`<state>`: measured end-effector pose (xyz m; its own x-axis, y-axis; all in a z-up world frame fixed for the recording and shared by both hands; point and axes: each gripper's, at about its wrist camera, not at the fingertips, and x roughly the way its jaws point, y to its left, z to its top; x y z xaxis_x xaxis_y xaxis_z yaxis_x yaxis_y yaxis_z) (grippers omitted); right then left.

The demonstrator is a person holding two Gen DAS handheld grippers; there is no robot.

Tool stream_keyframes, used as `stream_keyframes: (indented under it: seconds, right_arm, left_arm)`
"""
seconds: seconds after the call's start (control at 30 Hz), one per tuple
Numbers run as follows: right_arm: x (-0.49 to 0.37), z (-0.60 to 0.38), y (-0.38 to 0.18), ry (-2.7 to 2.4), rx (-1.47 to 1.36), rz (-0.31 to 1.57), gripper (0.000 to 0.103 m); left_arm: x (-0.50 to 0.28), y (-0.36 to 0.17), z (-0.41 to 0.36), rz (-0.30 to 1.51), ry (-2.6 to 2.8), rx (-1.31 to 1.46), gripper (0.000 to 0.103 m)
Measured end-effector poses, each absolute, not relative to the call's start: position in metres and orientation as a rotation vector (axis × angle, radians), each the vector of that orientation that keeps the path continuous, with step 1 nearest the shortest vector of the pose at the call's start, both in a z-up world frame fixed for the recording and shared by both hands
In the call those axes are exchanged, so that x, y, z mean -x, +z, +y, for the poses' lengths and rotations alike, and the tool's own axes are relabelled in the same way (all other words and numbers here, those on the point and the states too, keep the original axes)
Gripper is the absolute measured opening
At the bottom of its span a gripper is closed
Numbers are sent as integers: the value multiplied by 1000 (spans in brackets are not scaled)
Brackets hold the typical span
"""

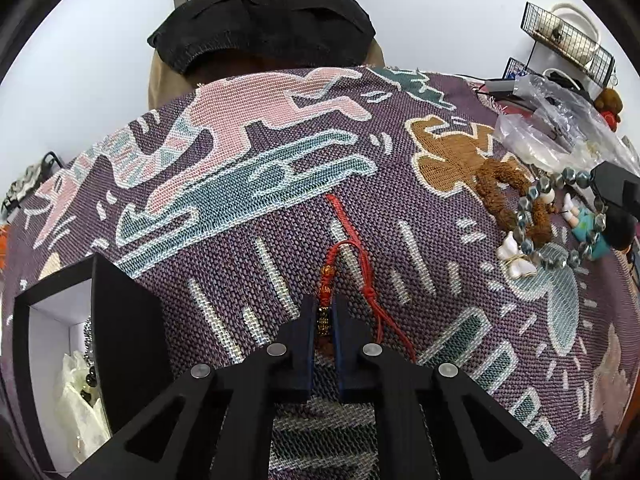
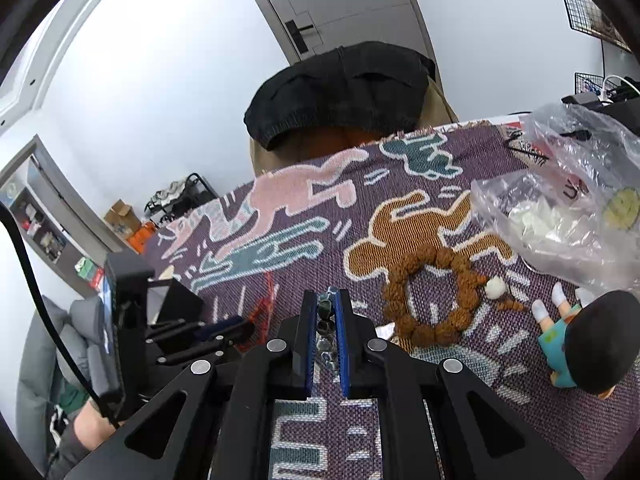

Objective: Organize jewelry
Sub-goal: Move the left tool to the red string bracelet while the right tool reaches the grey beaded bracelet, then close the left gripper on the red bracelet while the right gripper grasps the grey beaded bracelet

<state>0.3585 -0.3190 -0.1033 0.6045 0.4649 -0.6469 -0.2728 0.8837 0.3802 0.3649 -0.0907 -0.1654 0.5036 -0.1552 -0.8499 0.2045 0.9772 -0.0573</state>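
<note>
My left tool (image 1: 323,312) is pinched tight on the red cord bracelet (image 1: 348,256): its dark gold-marked charm sits squeezed between the two pads, and the rest of the cord trails away from the tips across the woven cloth on the table (image 1: 248,240), one strand running straight up the picture and another looping off to the right.

At the lower left of that view stands a black box (image 1: 120,320) with a white inside; pale wrapped pieces and some dark beads lie in it.

My right tool (image 2: 322,312) is nearly closed on the grey-blue faceted bead bracelet (image 2: 325,320). A few beads show stacked in the narrow gap between the blue pads. In the left view the same bracelet (image 1: 560,220) shows as a loop at the right edge with the right tool's dark body over it, and a white butterfly charm (image 1: 516,256) sits at its lower left.

Just right of my right tool lies a ring of brown knobbly beads (image 2: 428,296) flat on the cloth, with a white bead (image 2: 496,287) at its right side. Further right lie a small doll (image 2: 576,340) with dark hair and teal clothes and a crumpled clear plastic bag (image 2: 560,208). A chair draped with black fabric (image 2: 344,92) stands behind the table.
</note>
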Motion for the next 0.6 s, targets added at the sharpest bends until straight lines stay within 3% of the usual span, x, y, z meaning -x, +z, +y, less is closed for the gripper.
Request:
stream_keyframes:
  seconds: [0.6]
  right_arm:
    - [-351, -262, -66, 538, -206, 754, 10]
  left_arm:
    - [-327, -78, -44, 823, -182, -28, 7]
